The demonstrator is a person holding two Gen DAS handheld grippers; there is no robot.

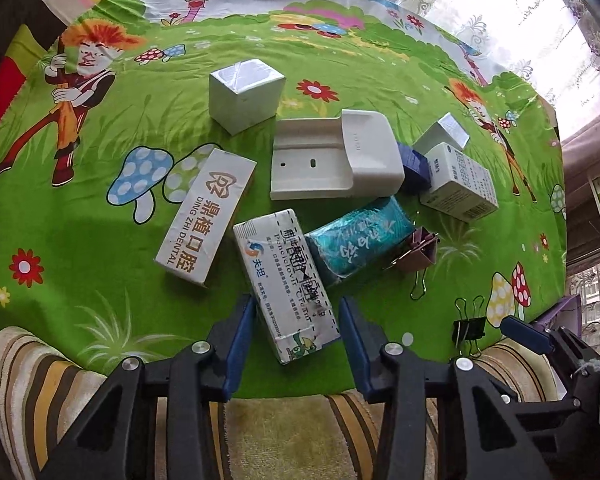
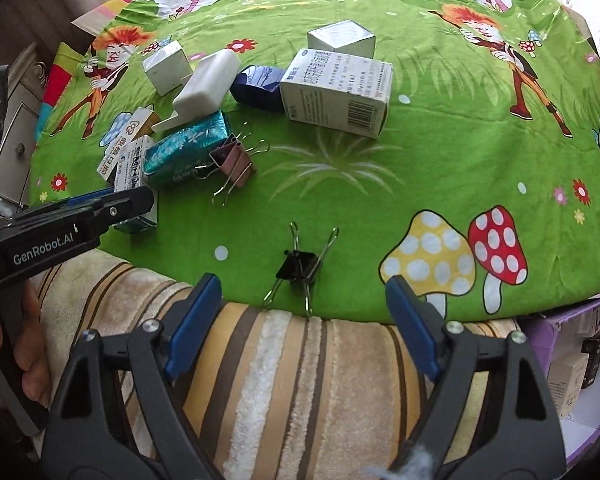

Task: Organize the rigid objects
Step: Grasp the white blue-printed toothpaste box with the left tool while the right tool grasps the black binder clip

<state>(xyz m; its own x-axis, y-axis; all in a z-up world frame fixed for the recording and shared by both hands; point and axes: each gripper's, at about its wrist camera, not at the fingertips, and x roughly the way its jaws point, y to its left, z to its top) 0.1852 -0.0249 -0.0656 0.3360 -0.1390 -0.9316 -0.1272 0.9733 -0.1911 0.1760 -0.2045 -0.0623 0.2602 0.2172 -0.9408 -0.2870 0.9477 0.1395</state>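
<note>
Blue-padded left gripper (image 1: 298,332) is straddling the cream box (image 1: 286,284) at the near tabletop (image 1: 100,208) edge, jaws open, not gripping. Right gripper (image 2: 304,312) is waiting wide open, empty. Closing askew risks twisting the box into the teal pack (image 1: 358,238).

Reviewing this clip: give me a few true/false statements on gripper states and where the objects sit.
1. The left gripper is open, its fingers either side of the cream box. True.
2. The right gripper is shut on the black binder clip. False: it is open, and the clip lies free on the green cloth.
3. The pink binder clip lies beside the teal packet. True.
4. The white plastic holder stands on the dental box. False: both rest apart on the cloth.
</note>
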